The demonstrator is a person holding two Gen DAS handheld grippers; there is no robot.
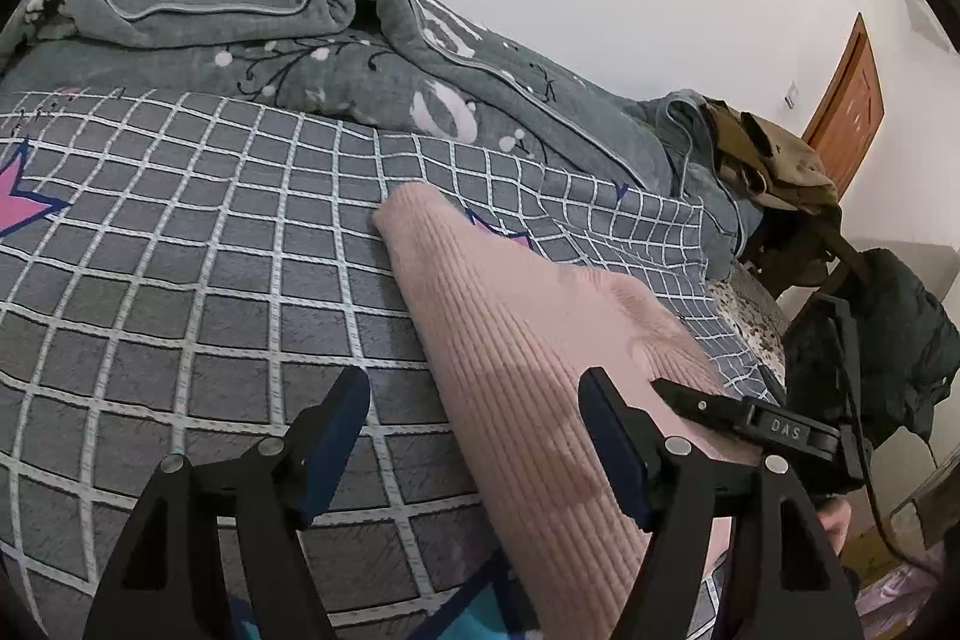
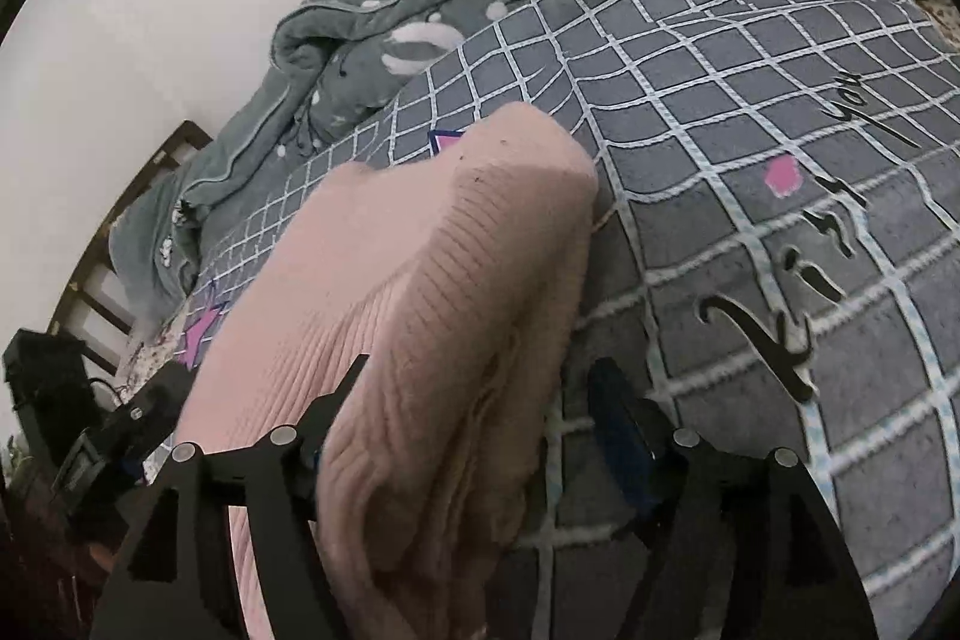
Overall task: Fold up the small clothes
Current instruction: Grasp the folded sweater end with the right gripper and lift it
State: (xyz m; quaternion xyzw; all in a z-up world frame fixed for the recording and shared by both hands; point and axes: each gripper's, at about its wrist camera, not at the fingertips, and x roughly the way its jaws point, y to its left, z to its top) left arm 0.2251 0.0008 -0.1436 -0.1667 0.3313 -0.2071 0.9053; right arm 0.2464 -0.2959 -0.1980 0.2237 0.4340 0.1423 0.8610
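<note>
The pink knit garment [image 2: 420,292] lies on the bed [image 2: 750,232], between the right hand-held gripper [image 2: 480,388]'s spread jaws, seemingly unpinched; the left hand-held gripper [image 1: 474,400] is spread too.

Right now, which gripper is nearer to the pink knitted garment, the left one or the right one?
Right. The right gripper stands open with a raised fold of the pink knitted garment between its fingers. The left gripper is open over the sheet, beside the garment's edge.

Left gripper [image 1: 474,436] and right gripper [image 2: 480,418] jaws apart

Grey quilt [image 1: 252,10] bunched behind checked bedsheet [image 1: 198,250].
</note>
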